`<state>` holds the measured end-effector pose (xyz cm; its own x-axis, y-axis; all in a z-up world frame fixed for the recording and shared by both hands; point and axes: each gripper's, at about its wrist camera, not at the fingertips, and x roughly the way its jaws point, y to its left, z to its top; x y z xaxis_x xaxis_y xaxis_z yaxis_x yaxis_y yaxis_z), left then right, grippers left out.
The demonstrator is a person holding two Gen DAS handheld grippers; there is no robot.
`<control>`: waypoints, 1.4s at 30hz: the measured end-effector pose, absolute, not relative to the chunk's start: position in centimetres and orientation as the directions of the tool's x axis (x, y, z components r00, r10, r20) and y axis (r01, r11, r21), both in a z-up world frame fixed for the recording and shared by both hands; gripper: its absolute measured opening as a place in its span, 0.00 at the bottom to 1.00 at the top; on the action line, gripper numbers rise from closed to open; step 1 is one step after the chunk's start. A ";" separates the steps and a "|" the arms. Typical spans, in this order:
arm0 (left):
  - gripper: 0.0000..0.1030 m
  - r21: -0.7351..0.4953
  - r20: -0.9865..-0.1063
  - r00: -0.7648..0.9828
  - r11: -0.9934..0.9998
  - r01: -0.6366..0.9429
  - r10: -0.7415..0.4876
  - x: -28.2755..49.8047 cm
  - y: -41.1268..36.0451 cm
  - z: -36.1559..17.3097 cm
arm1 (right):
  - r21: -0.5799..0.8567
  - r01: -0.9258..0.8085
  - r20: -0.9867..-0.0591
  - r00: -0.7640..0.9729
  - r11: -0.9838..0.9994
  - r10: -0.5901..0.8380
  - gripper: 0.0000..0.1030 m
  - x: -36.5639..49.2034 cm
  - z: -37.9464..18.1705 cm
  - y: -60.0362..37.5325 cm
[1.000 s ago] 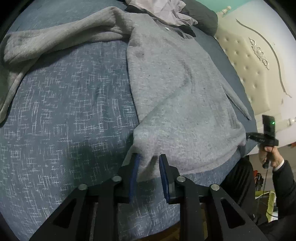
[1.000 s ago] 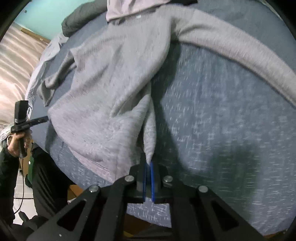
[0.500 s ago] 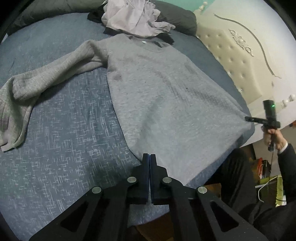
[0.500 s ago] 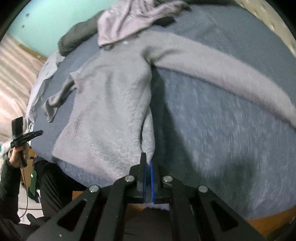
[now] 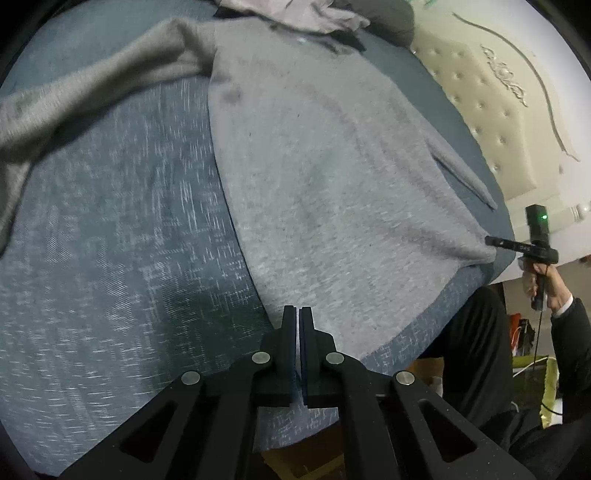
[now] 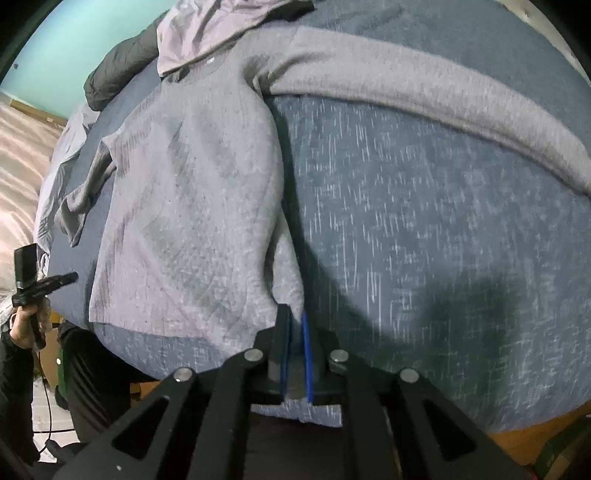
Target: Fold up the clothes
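A grey sweater (image 5: 332, 177) lies spread on the blue-grey bedspread (image 5: 110, 258), its left sleeve (image 5: 92, 85) stretched out to the left. My left gripper (image 5: 298, 314) is shut on the sweater's lower left hem corner. In the right wrist view the sweater (image 6: 192, 206) lies left of centre, its right sleeve (image 6: 424, 96) running off to the right. My right gripper (image 6: 294, 321) is shut on the lower right hem corner, the pads slightly apart around the cloth. Each gripper shows small in the other's view: the right one (image 5: 496, 242), the left one (image 6: 66, 277).
A pale lilac garment (image 6: 207, 29) and a dark one (image 6: 114, 70) lie beyond the sweater's collar. A cream tufted headboard (image 5: 498, 110) stands at the right. The bed's near edge (image 6: 535, 432) and the person's dark trousers (image 5: 476, 350) are just below the grippers.
My left gripper closed on the hem corner, which now lies flat. Both grippers drew the hem back toward the bed's near edge, flattening the sweater. The right pads have parted slightly.
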<state>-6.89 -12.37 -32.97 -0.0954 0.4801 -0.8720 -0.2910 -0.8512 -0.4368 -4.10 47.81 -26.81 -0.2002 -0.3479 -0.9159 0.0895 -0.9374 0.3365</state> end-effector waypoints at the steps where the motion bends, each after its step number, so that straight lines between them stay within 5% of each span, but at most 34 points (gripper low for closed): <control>1: 0.02 -0.443 -0.872 -0.084 -0.850 -0.286 0.482 -6.9 -12.2 -33.5 | 0.335 0.094 -0.914 -0.209 -0.938 -0.347 0.12 -4.2 -26.6 47.8; 3: 0.04 -0.448 -0.874 -0.064 -0.850 -0.277 0.482 -7.0 -11.8 -34.4 | 0.338 0.088 -0.908 -0.230 -0.937 -0.350 0.28 -4.5 -26.1 48.2; 10: 0.16 -0.449 -0.884 -0.023 -0.859 -0.245 0.468 -6.5 -11.1 -36.4 | 0.365 0.066 -0.902 -0.220 -0.929 -0.370 0.29 -5.3 -26.5 48.6; 18: 0.18 -0.489 -0.867 0.001 -0.852 -0.187 0.497 -6.2 -11.8 -37.7 | 0.338 0.086 -0.929 -0.127 -0.937 -0.347 0.29 -5.1 -29.0 46.5; 23: 0.16 -0.463 -0.879 -0.010 -0.859 -0.218 0.476 -6.0 -11.3 -37.3 | 0.327 0.067 -0.938 -0.102 -0.943 -0.333 0.29 -5.2 -30.0 46.3; 26: 0.01 -0.466 -0.877 -0.007 -0.852 -0.239 0.481 -5.9 -10.7 -37.1 | 0.337 0.067 -0.934 -0.102 -0.939 -0.342 0.29 -5.5 -30.3 46.0; 42: 0.01 -0.455 -0.878 -0.034 -0.853 -0.257 0.478 -5.9 -11.0 -34.9 | 0.309 0.095 -0.940 -0.122 -0.946 -0.319 0.29 -6.4 -30.9 44.6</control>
<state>-5.93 -10.96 -34.87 -0.0337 0.4782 -0.8776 -0.2566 -0.8528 -0.4548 -6.37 44.57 -30.91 -0.1220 -0.3190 -0.9399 0.0951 -0.9464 0.3088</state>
